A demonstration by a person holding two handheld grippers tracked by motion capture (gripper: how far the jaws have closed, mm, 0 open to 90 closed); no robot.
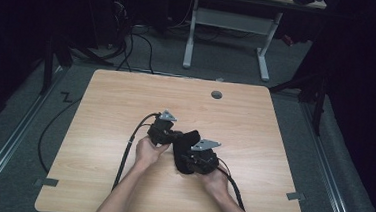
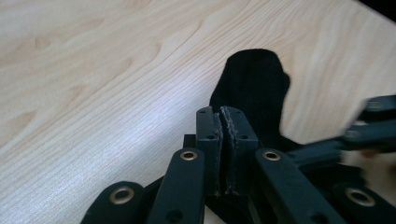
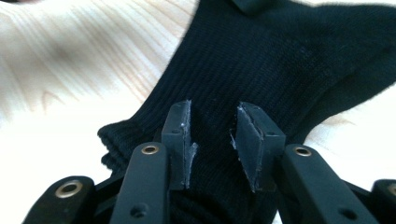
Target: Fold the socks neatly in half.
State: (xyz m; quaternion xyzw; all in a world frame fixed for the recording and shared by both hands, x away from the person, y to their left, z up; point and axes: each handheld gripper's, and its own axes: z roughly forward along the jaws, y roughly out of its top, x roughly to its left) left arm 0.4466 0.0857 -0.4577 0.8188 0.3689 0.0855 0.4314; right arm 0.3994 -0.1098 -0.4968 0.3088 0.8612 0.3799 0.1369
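- Light wood-grain rectangular table (image 1: 126, 101), with a small round grey grommet hole (image 1: 217, 94) near its far edge; grey carpeted floor around it, and the white metal legs of another desk (image 1: 264, 51) beyond.
- Black ribbed knit sock (image 1: 187, 140) lying near the middle of the table, between the two hand-held tools; also seen in the left gripper view (image 2: 254, 88), stretching away over the wood, and in the right gripper view (image 3: 280, 60), spread wide with its ribbed cuff at the near left.
- Two bare forearms coming in from the near edge, left hand (image 1: 148, 151) and right hand (image 1: 216, 180) each wrapped around a tool, hands close together.
- Left gripper (image 1: 173, 135): black, grey three-cornered plate on top, cable trailing back toward the near edge; seen in its own view (image 2: 224, 126), jaws clenched, pads pressed flat together; whether a fold of the sock is pinched between them cannot be told.
- Right gripper (image 1: 186, 153): just beside the left one; seen in its own view (image 3: 212, 135), jaws part open, a clear gap between the pads, sock fabric lying in that gap and below it, pads not squeezing it.
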